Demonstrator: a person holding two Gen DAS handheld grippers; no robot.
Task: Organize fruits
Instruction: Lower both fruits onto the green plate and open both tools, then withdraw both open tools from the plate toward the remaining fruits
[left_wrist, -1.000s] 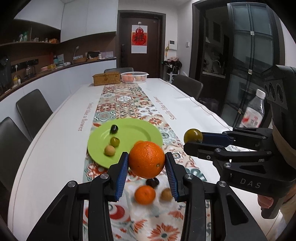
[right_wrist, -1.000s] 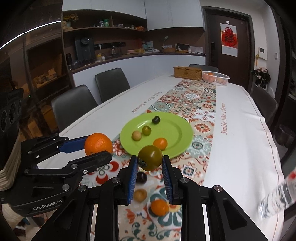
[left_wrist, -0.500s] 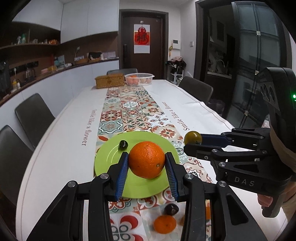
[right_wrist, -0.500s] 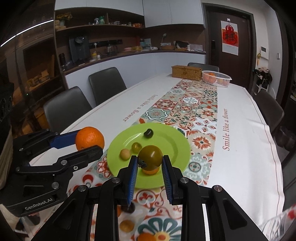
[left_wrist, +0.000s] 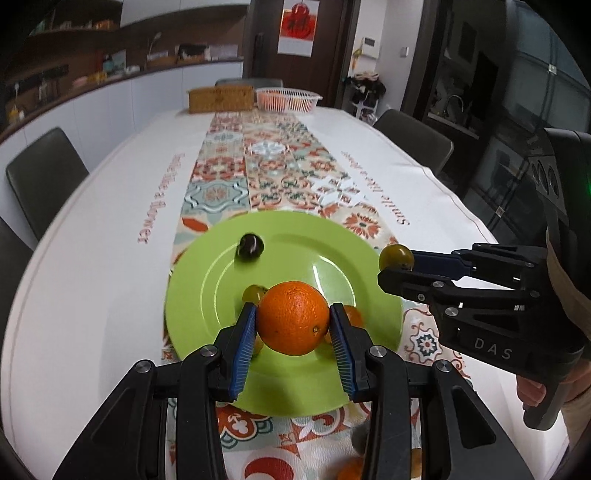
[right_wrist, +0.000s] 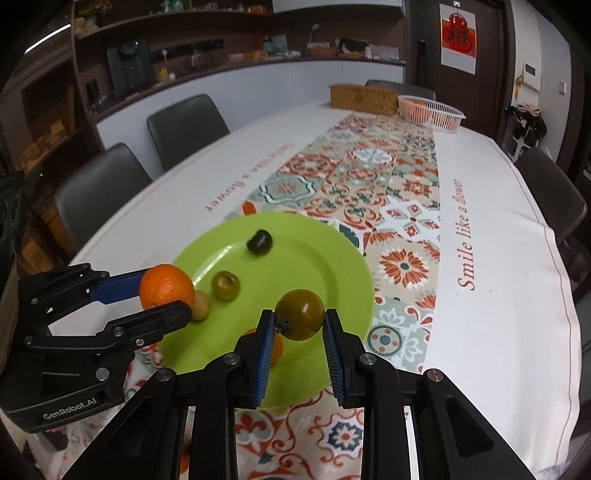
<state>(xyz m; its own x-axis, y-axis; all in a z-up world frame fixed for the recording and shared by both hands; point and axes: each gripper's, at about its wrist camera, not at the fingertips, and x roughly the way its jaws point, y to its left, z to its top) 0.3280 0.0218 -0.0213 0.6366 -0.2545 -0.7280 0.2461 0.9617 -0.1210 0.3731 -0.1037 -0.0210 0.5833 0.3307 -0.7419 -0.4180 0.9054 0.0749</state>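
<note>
step: carrying fruit to green plate (left_wrist: 192, 295) | left gripper (left_wrist: 293, 332) pinching orange (left_wrist: 293, 317) over plate's 6 o'clock | right gripper (right_wrist: 300, 334) pinching green tomato (right_wrist: 300, 314) over 5 o'clock rim | next (judged): lower, spread jaws clear of small fruits already on the plate

Left gripper (left_wrist: 293, 325): moved forward with the large round orange (left_wrist: 293, 317), from above the patterned runner to over the round lime-green plate (left_wrist: 207, 295).
Right gripper (right_wrist: 299, 326): advanced with the dark green round tomato (right_wrist: 300, 314), now over the plate's near right part.
Loose fruits on the runner: slid almost out of both views.
</note>
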